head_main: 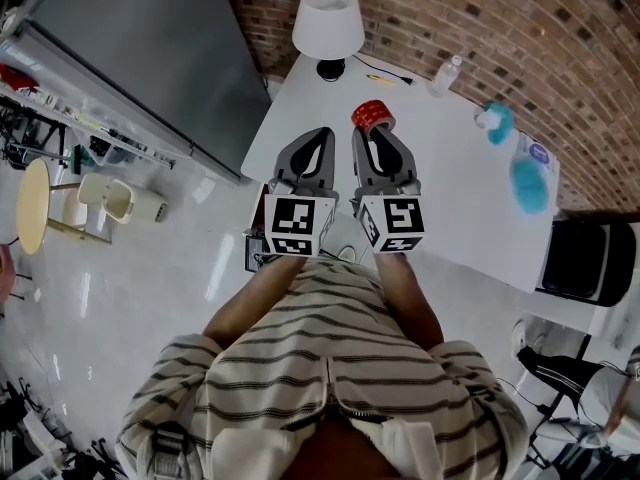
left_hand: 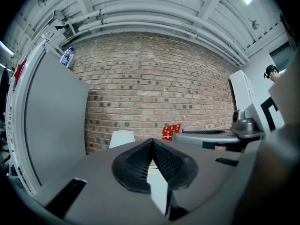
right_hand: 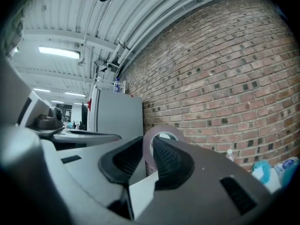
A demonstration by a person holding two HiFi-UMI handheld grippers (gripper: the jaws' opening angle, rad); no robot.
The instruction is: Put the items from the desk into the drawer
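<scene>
My right gripper (head_main: 371,134) is shut on a red roll of tape (head_main: 373,116), held upright above the white desk (head_main: 450,198). In the right gripper view the roll (right_hand: 147,142) stands as a ring pinched between the black pads (right_hand: 166,161). My left gripper (head_main: 322,134) hangs just left of it over the desk's left edge, its jaws shut with nothing between them. The left gripper view shows its closed tips (left_hand: 152,146), with the red roll (left_hand: 171,131) beyond. No drawer shows in any view.
A white lamp (head_main: 328,23), a yellow pen (head_main: 380,78) and a clear bottle (head_main: 446,73) stand along the desk's far edge by the brick wall. Blue items (head_main: 528,178) lie at its right end. A grey cabinet (head_main: 150,58) stands left, a black chair (head_main: 590,258) right.
</scene>
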